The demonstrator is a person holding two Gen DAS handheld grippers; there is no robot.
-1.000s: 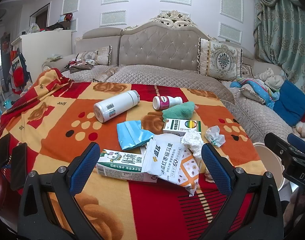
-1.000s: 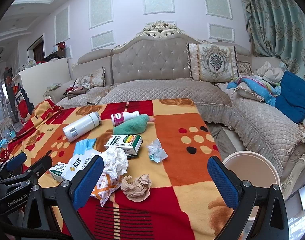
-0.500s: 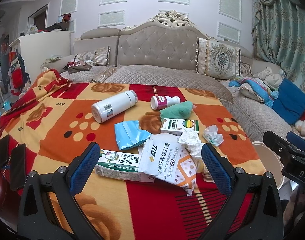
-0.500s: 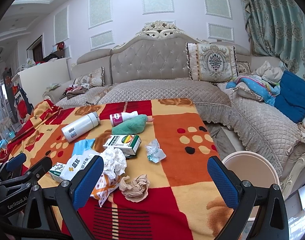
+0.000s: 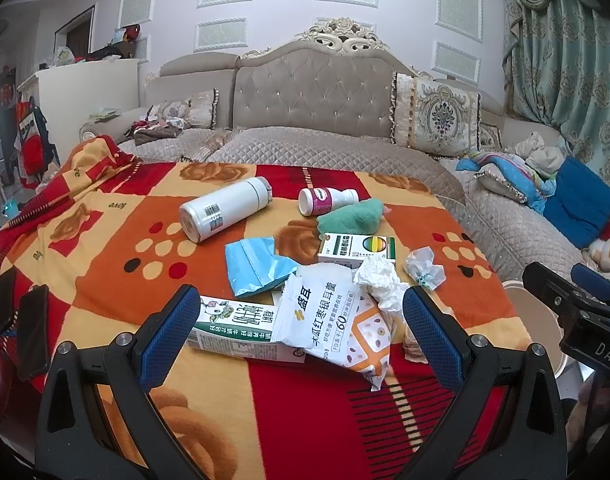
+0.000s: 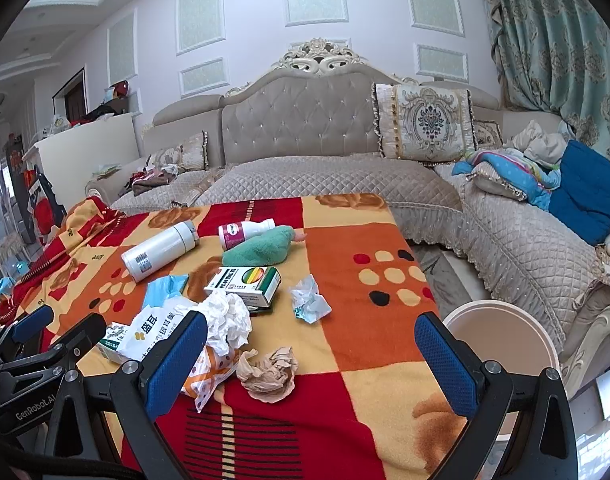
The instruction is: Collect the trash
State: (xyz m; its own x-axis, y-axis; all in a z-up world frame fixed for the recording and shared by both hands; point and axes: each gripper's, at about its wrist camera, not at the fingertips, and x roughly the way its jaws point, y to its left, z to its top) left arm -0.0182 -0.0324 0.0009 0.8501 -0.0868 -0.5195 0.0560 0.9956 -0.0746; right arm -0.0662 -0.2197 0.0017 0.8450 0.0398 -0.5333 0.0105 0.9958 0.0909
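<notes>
Although both grippers are held wide apart and empty, a small shift is seen against the views of a second ago: the litter sits slightly lower and nearer in each frame, so both tools have been eased forward over the blanket (image 5: 105, 248). Nothing on it has been moved or lifted. By that reading the task is judged barely begun, with the approach under way and no piece yet chosen.

The left gripper (image 5: 301, 322) is released, its blue pads flanking the milk carton (image 5: 237, 326) and the snack bag (image 5: 337, 328), which overlaps the carton's right end. The right gripper (image 6: 311, 354) is likewise released, with the brown wad (image 6: 269, 372) lying between its fingers and the white tissue (image 6: 227, 320) just beside its left pad. A smaller wrapper (image 6: 309, 300) lies apart, further in. The flask (image 5: 223, 208), the bottle (image 5: 325, 200) and the green cloth (image 5: 353, 220) lie beyond the trash; the box (image 5: 357, 246) sits just behind it.

The bin (image 6: 501, 340) stands off the blanket's right edge, below it and near the right gripper, so a short carry is expected. Bare blanket is left between the wad and that edge. Two phones (image 5: 33, 328) lie at the left edge, close to the left gripper's outer side, and are best avoided.
</notes>
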